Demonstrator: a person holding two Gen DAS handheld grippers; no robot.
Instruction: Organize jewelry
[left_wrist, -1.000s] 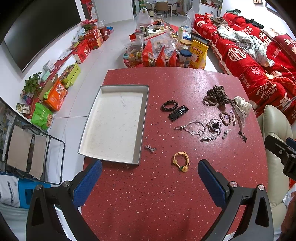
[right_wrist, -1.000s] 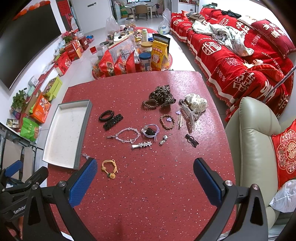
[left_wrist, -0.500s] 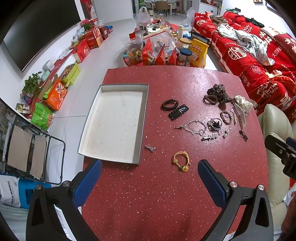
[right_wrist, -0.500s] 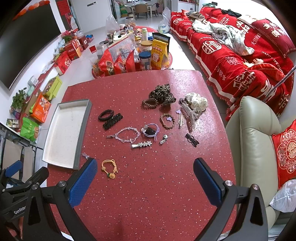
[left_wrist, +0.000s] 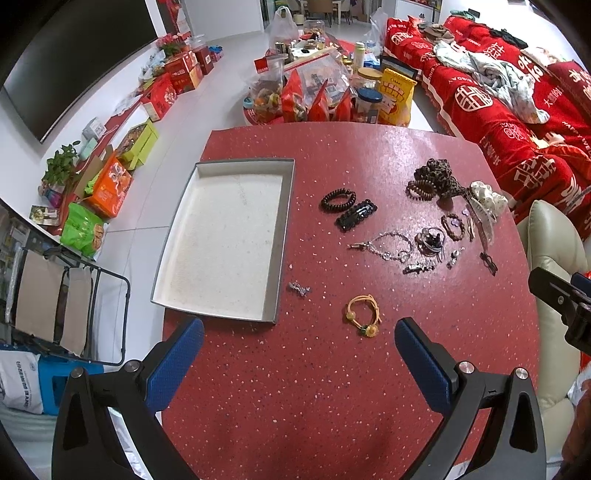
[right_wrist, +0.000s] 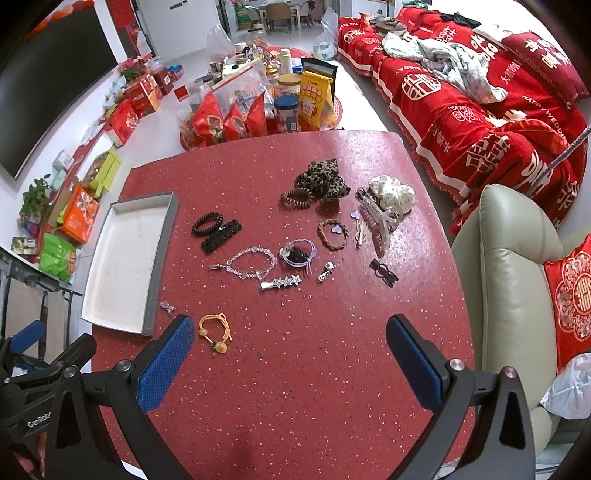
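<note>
A grey tray (left_wrist: 284, 206) with a white bottom lies empty at the table's left; it also shows in the right wrist view (right_wrist: 162, 240). Jewelry and hair pieces lie scattered to its right: a yellow cord bracelet (left_wrist: 364, 314) (right_wrist: 216, 330), a small silver piece (left_wrist: 298, 288), black hair ties (left_wrist: 338, 200), a black clip (left_wrist: 356, 215), a crystal bracelet (right_wrist: 251, 263), a star clip (right_wrist: 281, 283), a leopard scrunchie (right_wrist: 323, 181). My left gripper (left_wrist: 299, 358) and right gripper (right_wrist: 290, 354) are both open and empty, above the table's near part.
The red speckled table (left_wrist: 295, 406) ends at a beige leather chair (right_wrist: 509, 280) on the right. A red-covered sofa (right_wrist: 480, 110) stands beyond. Snack bags and jars (left_wrist: 332, 96) stand on the floor past the far edge. A folding rack (left_wrist: 55, 295) stands at the left.
</note>
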